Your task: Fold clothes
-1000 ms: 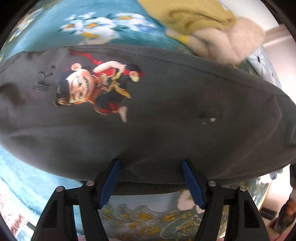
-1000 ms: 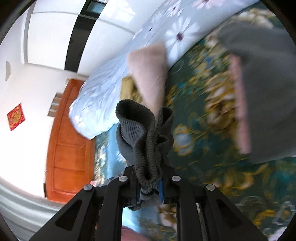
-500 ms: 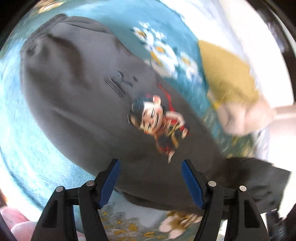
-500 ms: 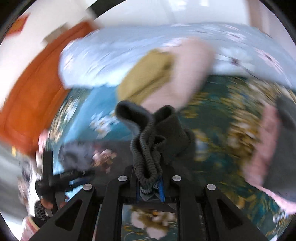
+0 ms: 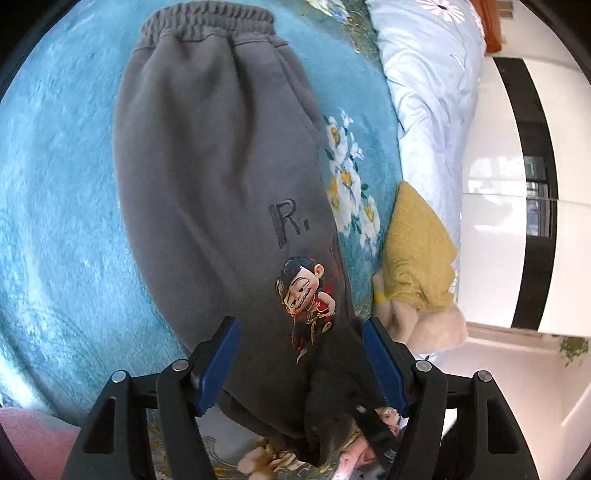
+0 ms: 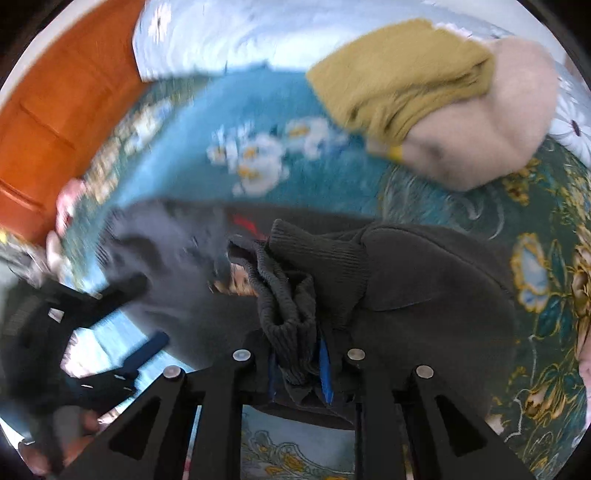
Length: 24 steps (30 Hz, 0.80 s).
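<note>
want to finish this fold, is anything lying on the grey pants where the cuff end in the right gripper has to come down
Nothing visible does. The grey pants lie flat and bare up to the waistband. The yellow garment sits off to the side on the blanket. The right gripper, jaws opening, has the ribbed cuff between them; the left gripper is open.

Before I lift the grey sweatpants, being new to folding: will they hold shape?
Probably not: the grey sweatpants drape flat on the blanket, and the cuff bunches in the opening right claw. The fleece looks thick, so likely grippy.
</note>
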Available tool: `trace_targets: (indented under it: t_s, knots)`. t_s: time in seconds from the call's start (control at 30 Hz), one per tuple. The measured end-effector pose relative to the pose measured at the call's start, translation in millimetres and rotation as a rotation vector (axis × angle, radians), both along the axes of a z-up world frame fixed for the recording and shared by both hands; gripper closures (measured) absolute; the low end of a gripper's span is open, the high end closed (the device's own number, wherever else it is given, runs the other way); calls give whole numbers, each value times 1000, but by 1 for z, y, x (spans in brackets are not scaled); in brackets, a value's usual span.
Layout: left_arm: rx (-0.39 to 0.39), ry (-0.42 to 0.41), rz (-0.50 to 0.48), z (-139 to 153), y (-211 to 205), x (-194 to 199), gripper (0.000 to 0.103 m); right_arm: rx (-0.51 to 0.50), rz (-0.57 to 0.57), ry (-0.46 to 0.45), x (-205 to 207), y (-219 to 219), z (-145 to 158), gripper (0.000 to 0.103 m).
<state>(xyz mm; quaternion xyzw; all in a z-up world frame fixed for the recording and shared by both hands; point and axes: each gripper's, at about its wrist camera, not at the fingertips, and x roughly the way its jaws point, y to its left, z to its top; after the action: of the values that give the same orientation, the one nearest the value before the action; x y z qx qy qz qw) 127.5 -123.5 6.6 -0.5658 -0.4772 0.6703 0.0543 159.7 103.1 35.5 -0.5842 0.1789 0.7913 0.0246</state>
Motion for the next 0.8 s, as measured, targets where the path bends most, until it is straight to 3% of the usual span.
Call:
trace_targets:
  t_s: [0.07, 0.17, 0.27, 0.33, 0.43, 0.5, 0.6, 0.7, 0.8]
  knots:
    - [5, 8, 1, 3, -4, 2, 31, 6, 12, -9, -3, -6, -5, 79]
    - [41, 0, 24, -6, -4, -1, 31, -24, 62, 29, -4, -9, 4, 64]
    - [51, -11, 24, -9, -1, -3, 31, -65, 130, 103, 1, -4, 23, 62]
    - [48, -7, 15, -7, 1, -3, 31, -95, 101, 180, 13, 16, 43, 59]
    - [69, -5, -25, -9, 10, -6, 31, -128, -39, 205, 34, 63, 46, 53]
    - [69, -6, -90, -8, 21, -8, 31, -147, -130, 217, 48, 93, 47, 53]
    - [59, 26, -200, -2, 41, -11, 32, -131, -223, 164, 73, 123, 27, 53]
    - [75, 81, -325, 6, 64, -11, 32, -139, -261, 98, 94, 137, 3, 53]
    - [41, 145, -415, 18, 83, -8, 38, -185, -295, 63, 103, 140, -14, 53]
